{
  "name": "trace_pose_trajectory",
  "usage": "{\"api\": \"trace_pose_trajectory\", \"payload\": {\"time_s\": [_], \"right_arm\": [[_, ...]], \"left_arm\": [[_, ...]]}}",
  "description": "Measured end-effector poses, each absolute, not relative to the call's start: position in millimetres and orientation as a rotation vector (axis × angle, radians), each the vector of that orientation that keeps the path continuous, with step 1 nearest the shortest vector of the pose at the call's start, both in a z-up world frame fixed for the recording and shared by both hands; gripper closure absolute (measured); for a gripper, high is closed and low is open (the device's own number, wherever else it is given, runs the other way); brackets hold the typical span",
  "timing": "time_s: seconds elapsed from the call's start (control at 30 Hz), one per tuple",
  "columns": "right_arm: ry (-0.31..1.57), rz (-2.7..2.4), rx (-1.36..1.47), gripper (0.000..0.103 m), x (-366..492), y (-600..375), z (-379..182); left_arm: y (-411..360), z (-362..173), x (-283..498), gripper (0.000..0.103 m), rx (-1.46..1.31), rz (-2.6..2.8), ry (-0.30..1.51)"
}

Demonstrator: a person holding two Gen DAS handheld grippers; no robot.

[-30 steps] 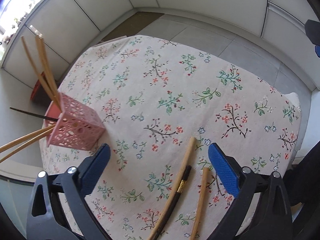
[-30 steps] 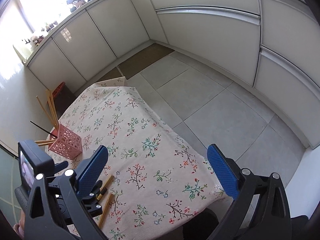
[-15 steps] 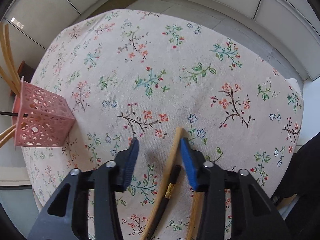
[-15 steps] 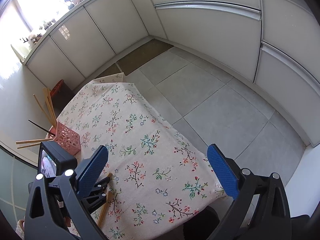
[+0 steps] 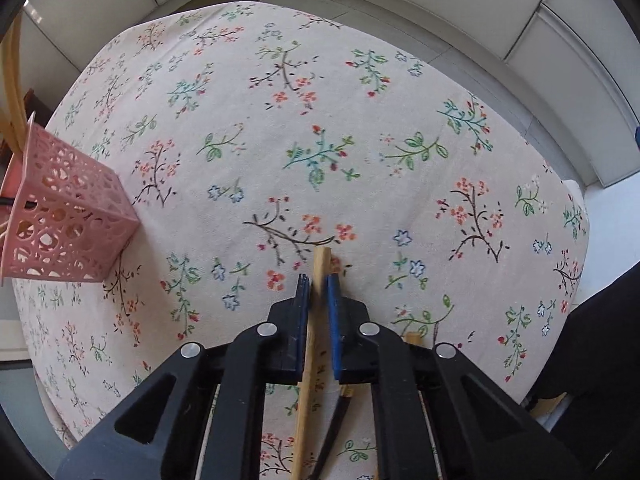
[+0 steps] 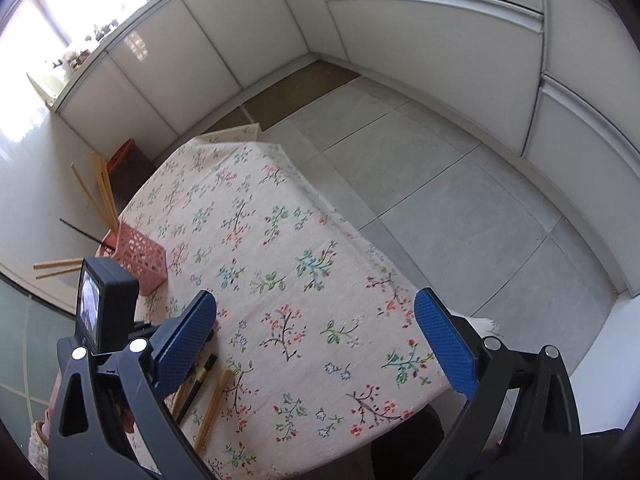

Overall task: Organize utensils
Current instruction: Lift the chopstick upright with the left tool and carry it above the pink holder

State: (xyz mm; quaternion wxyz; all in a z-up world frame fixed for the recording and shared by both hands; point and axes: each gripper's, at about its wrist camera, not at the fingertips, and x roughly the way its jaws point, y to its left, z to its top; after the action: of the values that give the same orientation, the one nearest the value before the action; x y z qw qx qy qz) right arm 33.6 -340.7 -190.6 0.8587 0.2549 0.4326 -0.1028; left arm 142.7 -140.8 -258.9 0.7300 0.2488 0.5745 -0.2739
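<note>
The left claw (image 5: 319,290), spread wide a second ago, is now clenched on the wooden chopstick (image 5: 320,268) at lower centre; transfer to the pink holder (image 5: 64,220) at left is enabled. The right claw (image 6: 316,344) is held released.

On my bench: one pink lattice holder (image 6: 138,258), three loose chopsticks, two wooden (image 6: 212,410) and one black (image 6: 200,380). I carry two claws (image 5: 319,292).
</note>
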Motion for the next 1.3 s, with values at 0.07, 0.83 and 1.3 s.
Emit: {"api": "trace_pose_trajectory", "payload": {"time_s": [0.07,0.83,1.3], "right_arm": [[0.922,-0.207,0.527,0.007,35,-337,-193],[1.035,-0.151,0.574,0.007,47,-321,-211],[1.344,-0.11,0.592,0.007,71,-241,-281]], "left_arm": [[-134,-258,146,0.095,0.54,-0.585,1.258],[-57,-215,123,0.096,0.475,-0.444,1.146],[-10,-139,81,0.096,0.297,-0.432,0.971]]}}
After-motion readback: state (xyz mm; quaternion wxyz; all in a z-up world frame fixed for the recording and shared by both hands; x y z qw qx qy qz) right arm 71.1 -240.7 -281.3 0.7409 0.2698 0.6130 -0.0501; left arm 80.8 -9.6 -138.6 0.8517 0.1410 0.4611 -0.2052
